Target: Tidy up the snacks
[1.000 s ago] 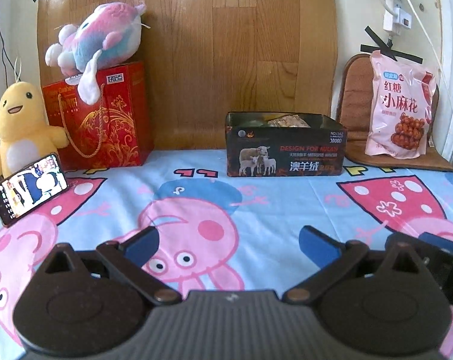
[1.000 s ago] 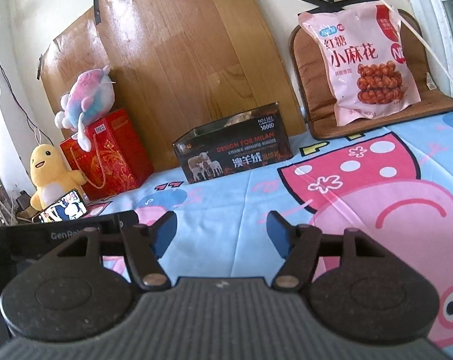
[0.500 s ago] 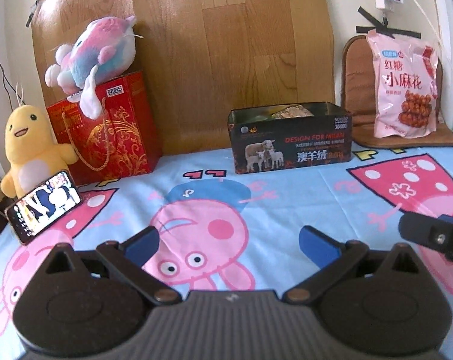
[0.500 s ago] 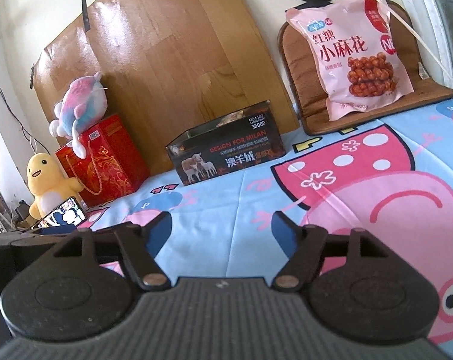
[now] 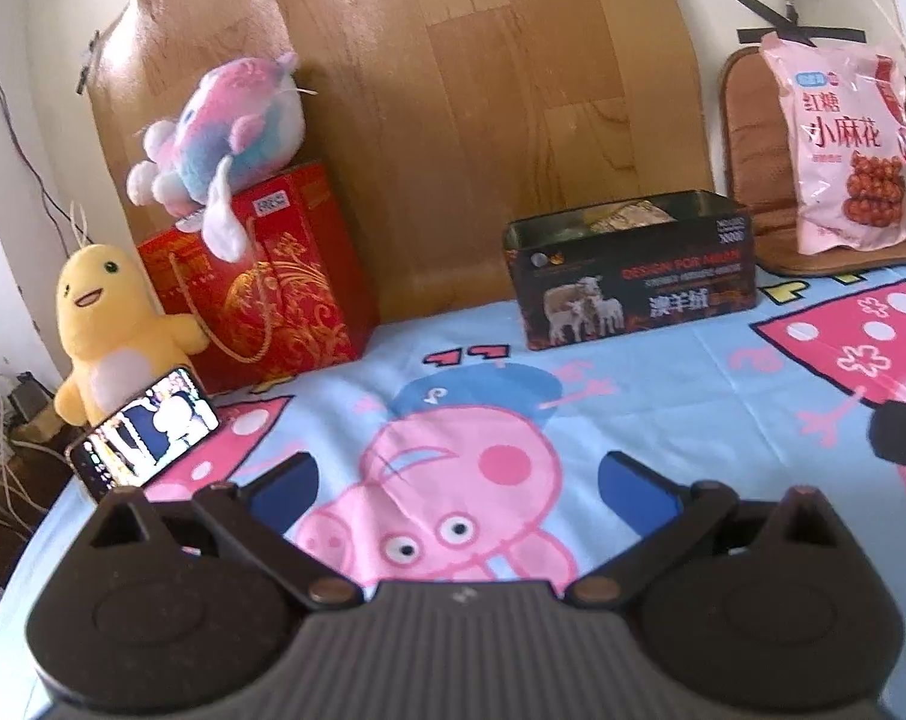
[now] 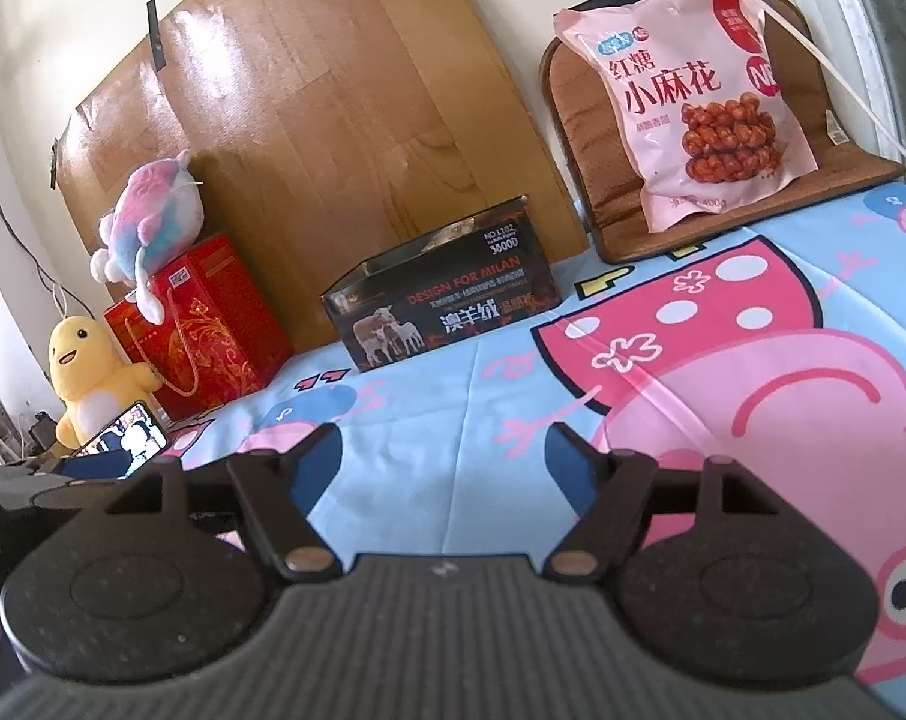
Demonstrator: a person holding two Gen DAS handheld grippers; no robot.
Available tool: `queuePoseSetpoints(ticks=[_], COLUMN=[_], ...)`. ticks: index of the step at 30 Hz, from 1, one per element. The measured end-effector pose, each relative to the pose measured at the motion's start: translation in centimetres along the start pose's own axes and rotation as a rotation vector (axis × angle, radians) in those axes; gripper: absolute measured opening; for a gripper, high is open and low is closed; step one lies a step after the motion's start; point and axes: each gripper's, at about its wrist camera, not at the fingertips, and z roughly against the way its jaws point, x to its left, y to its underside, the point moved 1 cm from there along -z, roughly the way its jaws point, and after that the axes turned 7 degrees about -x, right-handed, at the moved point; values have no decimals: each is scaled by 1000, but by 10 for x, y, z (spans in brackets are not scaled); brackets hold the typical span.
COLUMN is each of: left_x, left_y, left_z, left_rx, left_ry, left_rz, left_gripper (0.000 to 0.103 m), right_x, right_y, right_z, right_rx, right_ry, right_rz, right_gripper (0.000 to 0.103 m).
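Both grippers empty, nothing gripped. Left gripper (image 5: 459, 483): fingers spread wide, hovering over the pig-print cloth (image 5: 663, 372). Right gripper (image 6: 441, 462): likewise wide apart, over the same cloth, pointed up toward the back wall.

Landmark: black tin (image 5: 630, 270), open-topped, at the back of the cloth against the wood board (image 5: 483, 90). Some packets already show inside it; can't tell how many.

Pink snack bag (image 6: 699, 96): well to the right of the tin, leaning upright on a brown cushion (image 6: 579, 120), apart from the tin. Judged to be the one snack not yet put away.

Left of the tin: red gift bag (image 5: 261, 276) with a plush on top, yellow plush (image 5: 105, 324) beside it, phone (image 5: 144, 438) propped in front.

Risks, as judged:
- Bag is large, soft, slick; a pinch low on the body could slip or crush the contents. Top seal looks the safer hold.
- Bag looks taller than the tin is deep; it may not sit inside, or may tip out.
- White cable (image 6: 813, 48) crosses the bag's upper right corner; a lift could snag it.
- Bag leans unsupported; a nudge could topple it off the cushion.
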Motion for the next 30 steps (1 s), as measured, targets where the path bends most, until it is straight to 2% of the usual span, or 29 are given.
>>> queuePoseSetpoints(ticks=[30], left_x=[1], left_y=[2], left_z=[-2], left_rx=[-7], left_ry=[-48], left_rz=[-60], left_gripper=[103], right_x=[-9], right_y=[-4], right_z=[5], right_rx=[-40], right_ry=[22], right_rz=[-49], right_gripper=[79])
